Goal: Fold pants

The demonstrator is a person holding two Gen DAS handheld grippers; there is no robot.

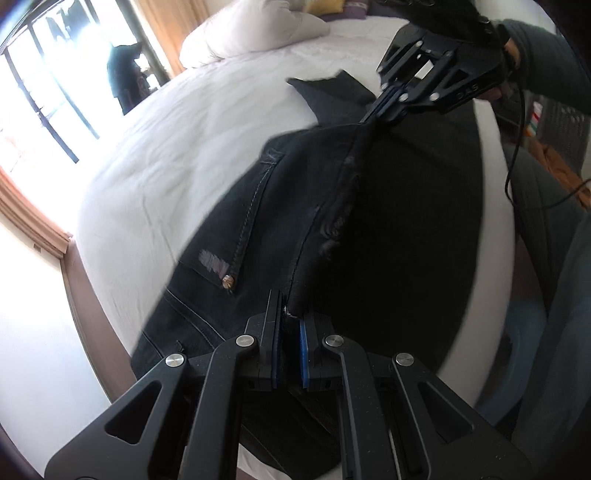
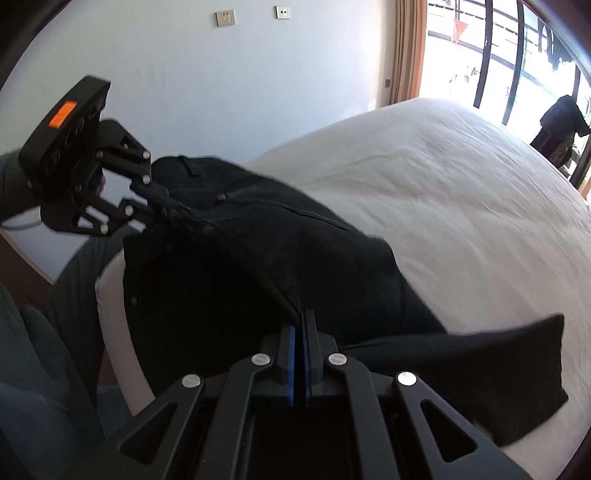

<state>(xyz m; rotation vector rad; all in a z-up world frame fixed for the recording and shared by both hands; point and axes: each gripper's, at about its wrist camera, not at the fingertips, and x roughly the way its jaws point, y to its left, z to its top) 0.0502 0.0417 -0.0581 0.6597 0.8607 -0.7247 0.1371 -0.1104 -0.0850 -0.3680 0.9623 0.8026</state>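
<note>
Dark jeans (image 1: 306, 206) lie on a white bed (image 1: 177, 155), held up along one taut edge between both grippers. My left gripper (image 1: 290, 314) is shut on the waist end of the jeans, near a pocket with a rivet (image 1: 228, 282). My right gripper (image 2: 300, 317) is shut on the jeans (image 2: 258, 251) further along the same edge. Each gripper shows in the other's view: the right (image 1: 373, 118), the left (image 2: 162, 206). A leg end (image 2: 517, 362) lies flat on the bed (image 2: 443, 184).
White pillows (image 1: 255, 33) sit at the head of the bed. A window with curtains (image 1: 40, 92) is on the far side. A dark garment hangs by the window (image 2: 561, 125). The person's legs (image 1: 546, 229) stand by the bed's near edge.
</note>
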